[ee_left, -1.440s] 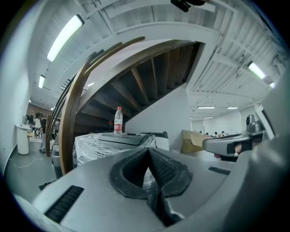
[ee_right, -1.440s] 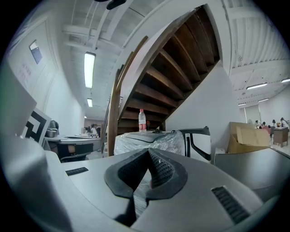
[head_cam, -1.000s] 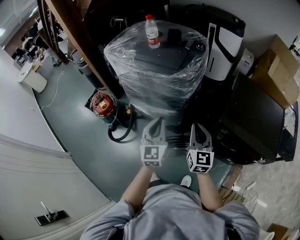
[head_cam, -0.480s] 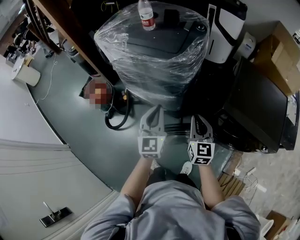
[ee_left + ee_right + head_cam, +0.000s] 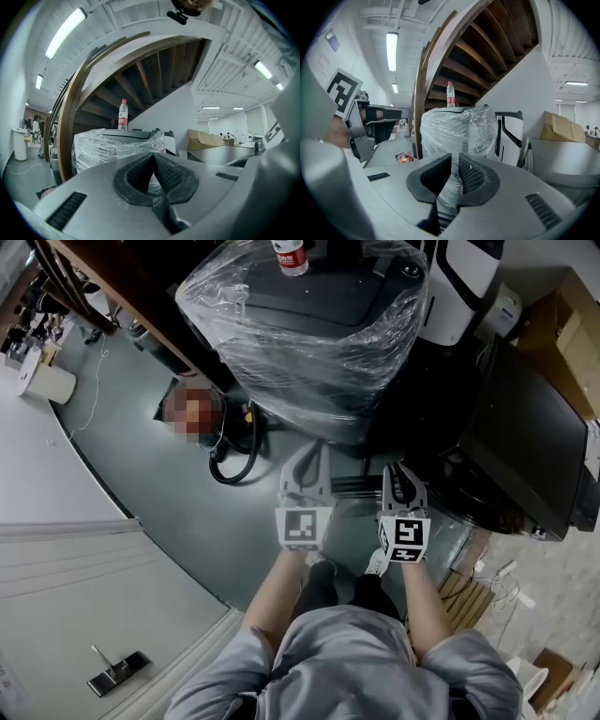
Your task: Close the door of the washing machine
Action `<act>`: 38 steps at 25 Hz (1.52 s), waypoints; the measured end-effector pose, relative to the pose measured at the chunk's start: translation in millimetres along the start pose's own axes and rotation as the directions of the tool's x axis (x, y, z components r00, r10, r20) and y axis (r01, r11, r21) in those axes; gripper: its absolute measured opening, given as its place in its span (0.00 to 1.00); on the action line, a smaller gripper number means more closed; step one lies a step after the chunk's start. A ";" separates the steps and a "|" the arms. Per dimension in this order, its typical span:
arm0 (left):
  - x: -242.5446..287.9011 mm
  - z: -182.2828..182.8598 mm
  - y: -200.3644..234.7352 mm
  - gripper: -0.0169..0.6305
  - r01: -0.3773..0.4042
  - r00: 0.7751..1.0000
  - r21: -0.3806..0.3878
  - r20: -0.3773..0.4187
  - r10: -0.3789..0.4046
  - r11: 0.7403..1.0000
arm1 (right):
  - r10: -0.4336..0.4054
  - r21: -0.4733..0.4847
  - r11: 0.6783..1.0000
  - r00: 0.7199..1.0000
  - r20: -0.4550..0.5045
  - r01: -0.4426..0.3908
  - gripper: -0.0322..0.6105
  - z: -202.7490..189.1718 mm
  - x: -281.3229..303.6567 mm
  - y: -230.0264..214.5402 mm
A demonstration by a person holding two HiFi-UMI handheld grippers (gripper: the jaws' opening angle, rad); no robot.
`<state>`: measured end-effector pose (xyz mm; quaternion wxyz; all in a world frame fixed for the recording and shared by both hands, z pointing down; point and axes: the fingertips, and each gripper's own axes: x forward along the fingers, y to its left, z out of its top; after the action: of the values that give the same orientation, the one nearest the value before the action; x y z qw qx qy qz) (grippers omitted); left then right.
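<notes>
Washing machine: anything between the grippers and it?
Nothing visible but floor lies between the left gripper, the right gripper and the washing machine. Clear plastic film wraps the machine, top included, and a bottle stands on it.

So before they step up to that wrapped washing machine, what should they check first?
1. Left gripper empty: ok, jaws together on nothing.
2. Right gripper empty: ok, jaws slightly apart, nothing between.
3. Washing machine within reach: not ok, both grippers are short of it.
4. Door state: cannot tell; plastic wrap covers the machine.
5. Top free: not ok, a bottle stands on it.
</notes>
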<state>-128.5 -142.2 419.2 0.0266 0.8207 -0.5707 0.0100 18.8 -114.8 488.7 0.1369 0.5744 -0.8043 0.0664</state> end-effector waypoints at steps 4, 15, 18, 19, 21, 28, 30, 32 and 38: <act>4.7 -9.6 0.3 0.02 0.009 1.000 0.003 -0.012 -0.009 1.000 | 0.011 -0.005 1.000 1.000 -0.028 -0.012 0.09 -16.5 9.2 4.5; 22.5 -26.4 0.4 0.02 0.027 1.000 0.007 -0.013 -0.027 1.000 | 0.019 -0.011 1.000 0.994 -0.111 -0.021 0.10 -66.6 35.7 7.6; 24.2 -31.1 0.6 0.02 0.031 0.999 -0.009 -0.017 -0.031 0.999 | 0.021 -0.011 1.000 0.988 -0.154 -0.023 0.11 -87.8 43.6 9.0; 24.3 -32.4 0.9 0.02 0.033 0.999 -0.012 -0.016 -0.033 0.999 | 0.022 -0.011 1.000 0.986 -0.164 -0.024 0.11 -94.5 46.8 10.0; 25.0 -35.2 1.0 0.02 0.037 0.999 -0.006 -0.014 -0.037 0.999 | 0.023 -0.013 1.000 0.983 -0.181 -0.026 0.11 -106.0 53.1 10.5; 20.2 -56.1 6.6 0.02 0.034 0.999 -0.010 -0.032 -0.035 0.999 | 0.031 -0.020 0.999 0.971 -0.238 -0.037 0.12 -143.0 61.3 17.9; 20.1 -62.3 9.1 0.02 0.033 0.999 -0.002 -0.036 -0.033 0.999 | 0.035 -0.023 0.999 0.966 -0.255 -0.043 0.13 -154.0 65.3 19.0; 19.7 -66.7 9.8 0.02 0.032 0.999 -0.001 -0.040 -0.032 0.999 | 0.038 -0.023 0.999 0.959 -0.279 -0.047 0.14 -166.4 69.6 18.7; 13.3 -71.9 10.5 0.02 0.019 0.999 -0.014 -0.042 -0.020 1.000 | 0.047 -0.018 0.998 0.933 -0.356 -0.057 0.15 -200.5 83.3 15.6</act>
<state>-132.7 -154.3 492.0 0.0445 0.8256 -0.5621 0.0231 7.7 -132.1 705.4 0.2862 0.5295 -0.7822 0.1611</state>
